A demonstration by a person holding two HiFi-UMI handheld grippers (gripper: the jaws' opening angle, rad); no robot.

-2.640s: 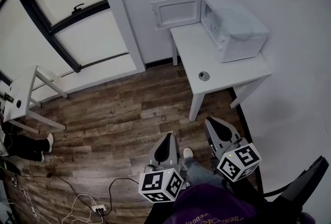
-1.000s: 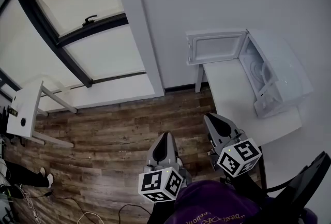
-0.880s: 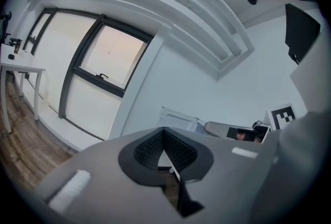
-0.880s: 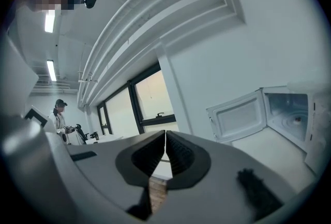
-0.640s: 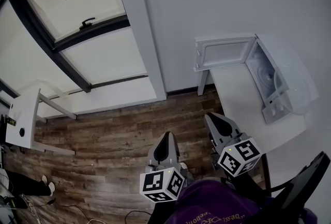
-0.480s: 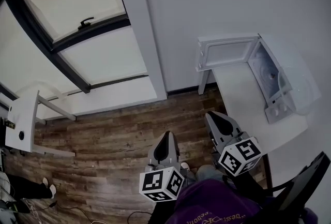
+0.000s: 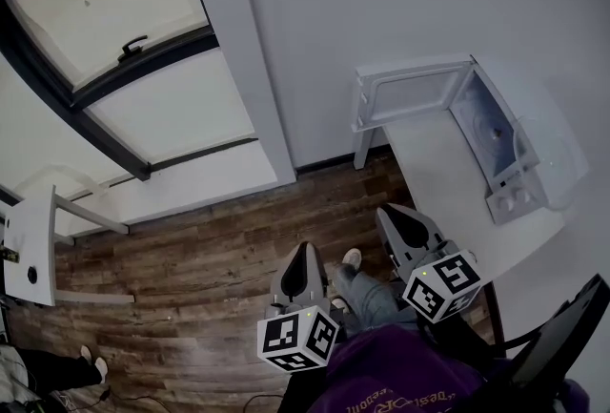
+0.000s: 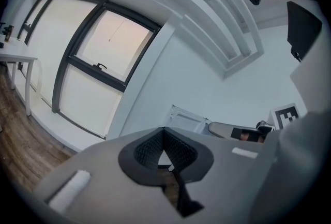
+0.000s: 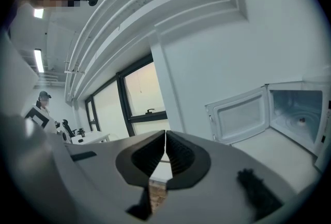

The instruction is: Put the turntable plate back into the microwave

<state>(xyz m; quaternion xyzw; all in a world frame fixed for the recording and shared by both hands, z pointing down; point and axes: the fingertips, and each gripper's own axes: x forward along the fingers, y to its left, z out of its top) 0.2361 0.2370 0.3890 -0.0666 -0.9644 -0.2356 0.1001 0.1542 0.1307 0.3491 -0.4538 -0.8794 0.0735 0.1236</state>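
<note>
The white microwave (image 7: 522, 146) stands on a white table (image 7: 448, 187) at the right, its door (image 7: 410, 96) swung open to the left. Inside the cavity a round shape (image 7: 493, 130) shows; I cannot tell whether it is the turntable plate. The right gripper view shows the open door (image 9: 243, 117) and the cavity (image 9: 302, 114) ahead to the right. My left gripper (image 7: 303, 251) and right gripper (image 7: 389, 213) hang over the wooden floor, short of the table. Both are shut with nothing between the jaws, as seen on the left gripper (image 8: 164, 131) and right gripper (image 9: 165, 136).
A large dark-framed window (image 7: 105, 58) fills the left wall. A small white side table (image 7: 24, 244) stands at the far left. The person's leg and shoe (image 7: 351, 260) show between the grippers. A black chair part (image 7: 562, 335) sits at the bottom right. Another person (image 9: 44, 101) stands far off.
The view has swung and the microwave cavity now faces me more openly. A leg and shoe have stepped forward between the grippers. Both grippers stay shut and empty.
</note>
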